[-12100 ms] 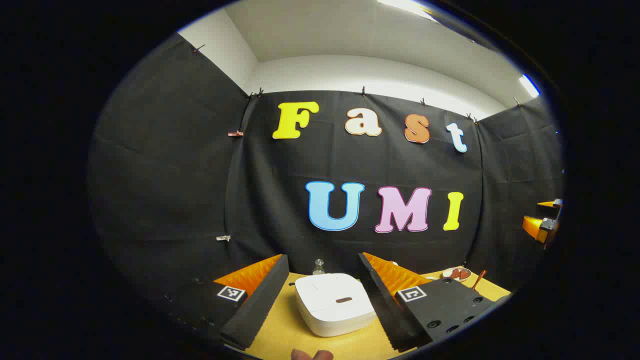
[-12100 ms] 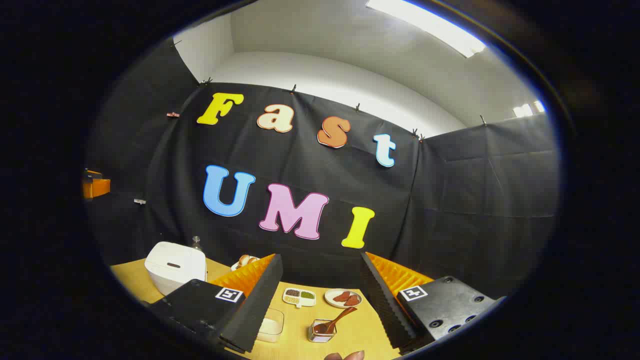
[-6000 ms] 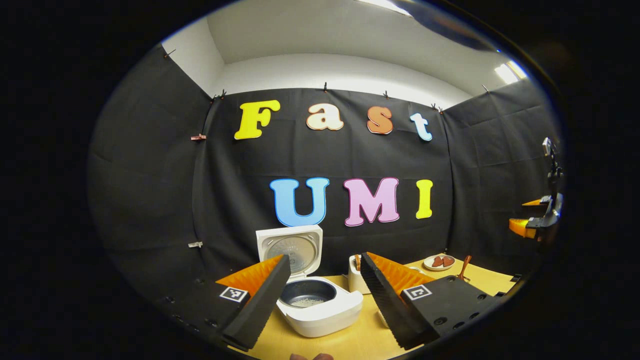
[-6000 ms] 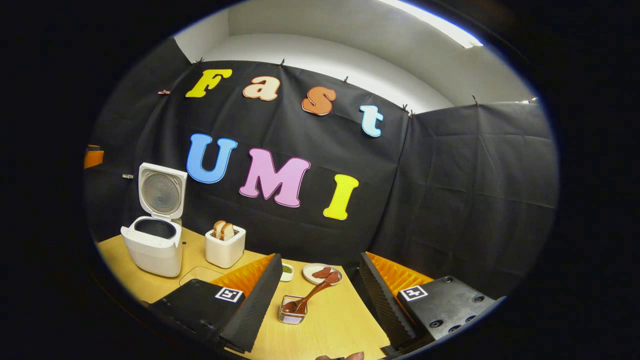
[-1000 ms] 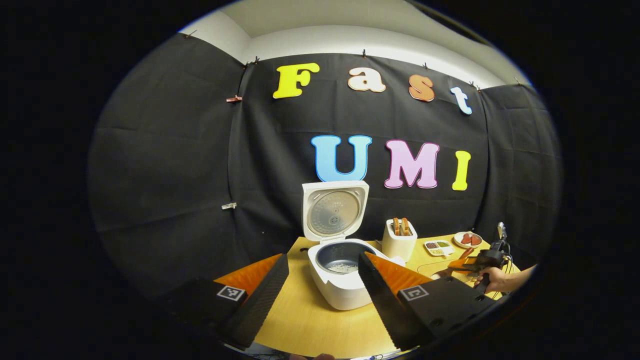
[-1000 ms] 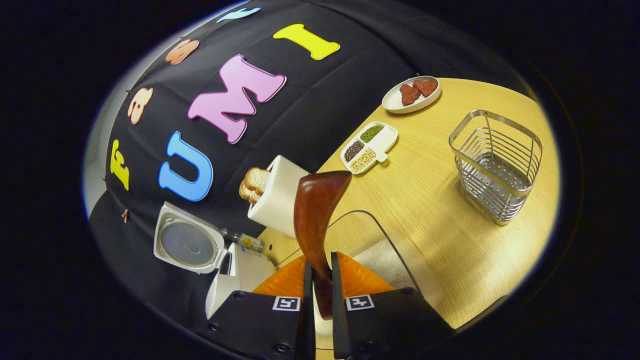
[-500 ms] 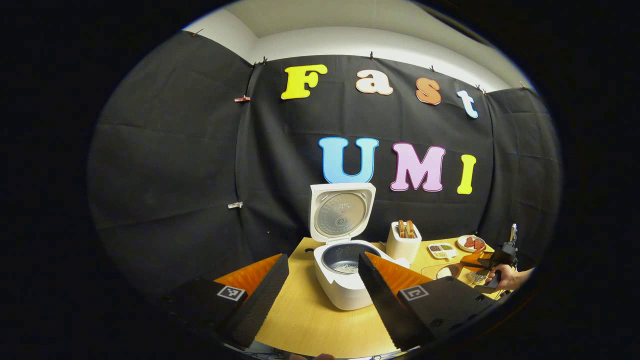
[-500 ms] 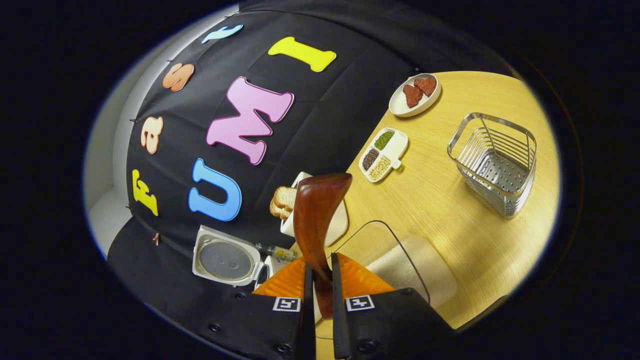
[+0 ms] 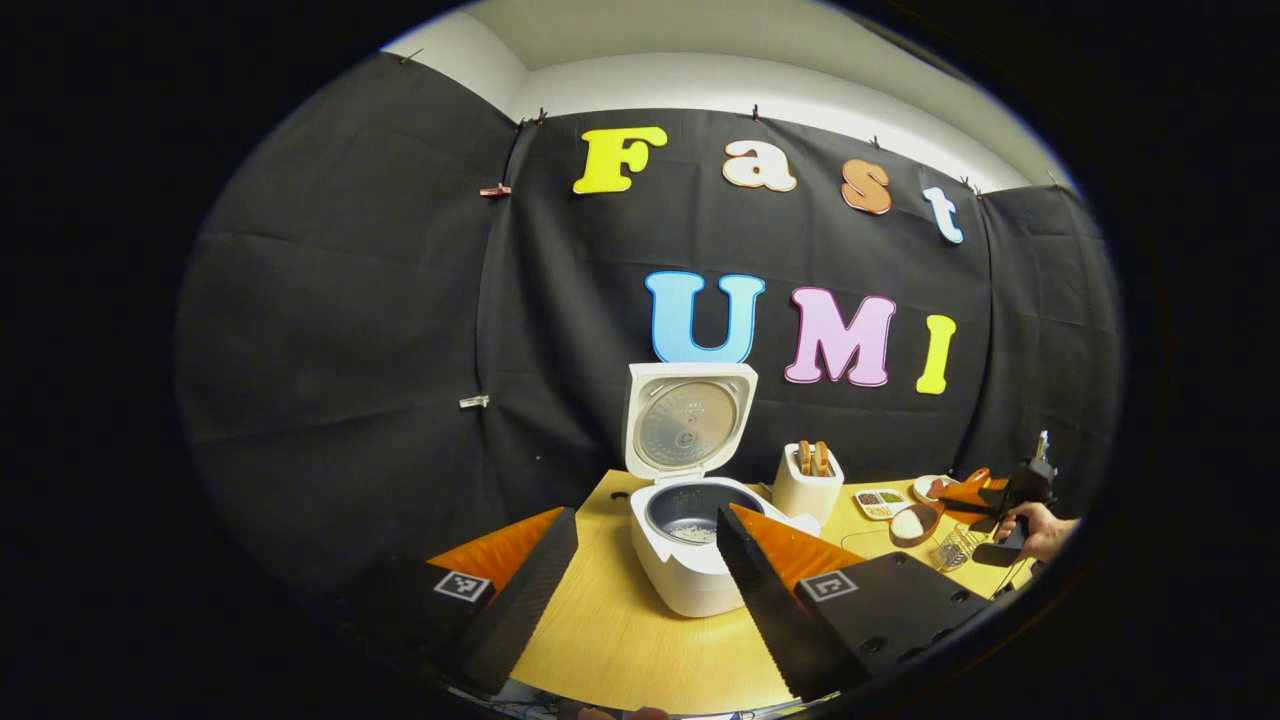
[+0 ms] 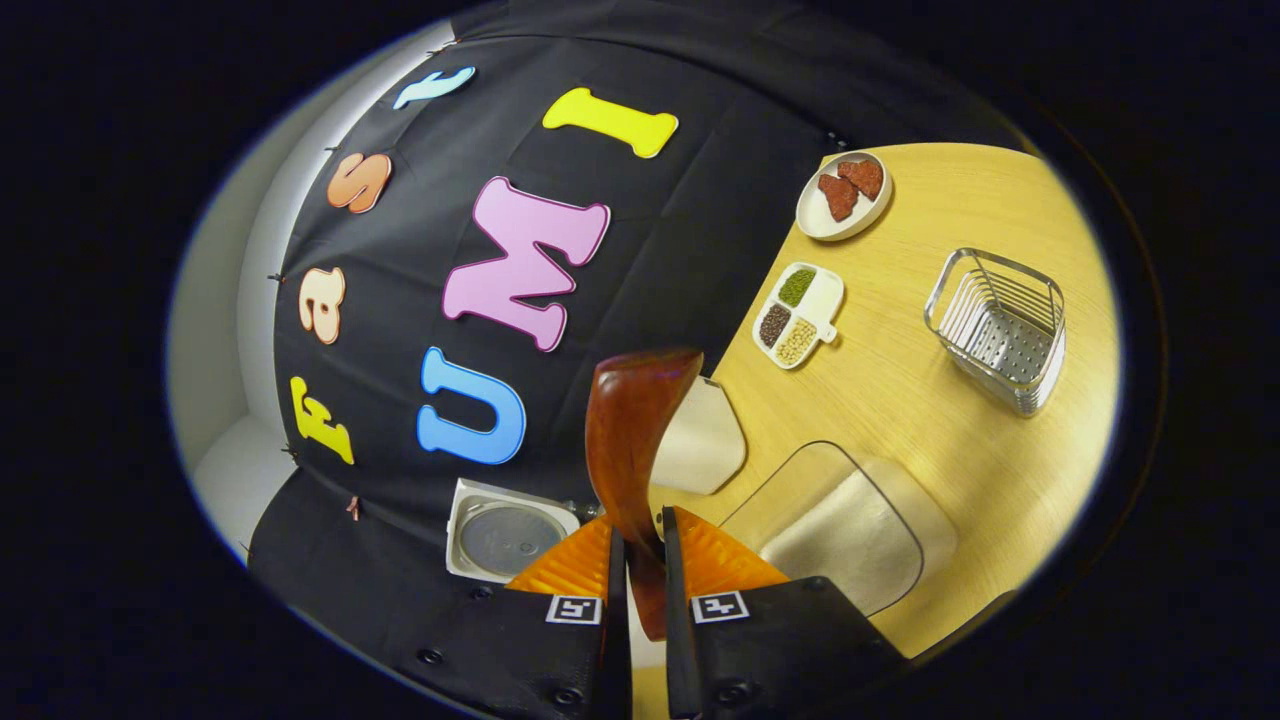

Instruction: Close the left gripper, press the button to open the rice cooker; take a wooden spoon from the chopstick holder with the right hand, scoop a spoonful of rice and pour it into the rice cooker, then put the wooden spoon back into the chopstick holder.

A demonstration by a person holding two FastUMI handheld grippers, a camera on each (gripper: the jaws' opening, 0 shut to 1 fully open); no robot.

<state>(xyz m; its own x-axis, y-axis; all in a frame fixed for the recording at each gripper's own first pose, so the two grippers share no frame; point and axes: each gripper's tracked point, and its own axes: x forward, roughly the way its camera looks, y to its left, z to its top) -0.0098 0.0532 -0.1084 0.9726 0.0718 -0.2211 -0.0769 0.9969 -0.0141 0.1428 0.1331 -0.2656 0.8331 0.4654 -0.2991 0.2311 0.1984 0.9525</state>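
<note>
The right tongs [image 10: 640,560] pinch the wooden spoon [image 10: 630,440] above the worktop [image 10: 900,400], the left tongs [image 9: 640,580] spread before the open rice cooker [image 9: 690,540].

The rice cooker [image 9: 690,560], shut at the start, is now standing with its lid up. The wooden spoon [image 10: 628,440] is no longer sitting in the chopstick holder [image 10: 1000,330]; the right tongs [image 10: 640,600] are clamping its handle and lifting its bowl, now heaped with white rice, up off the rice container [image 10: 850,530] and away from the bench [image 10: 900,400].
</note>
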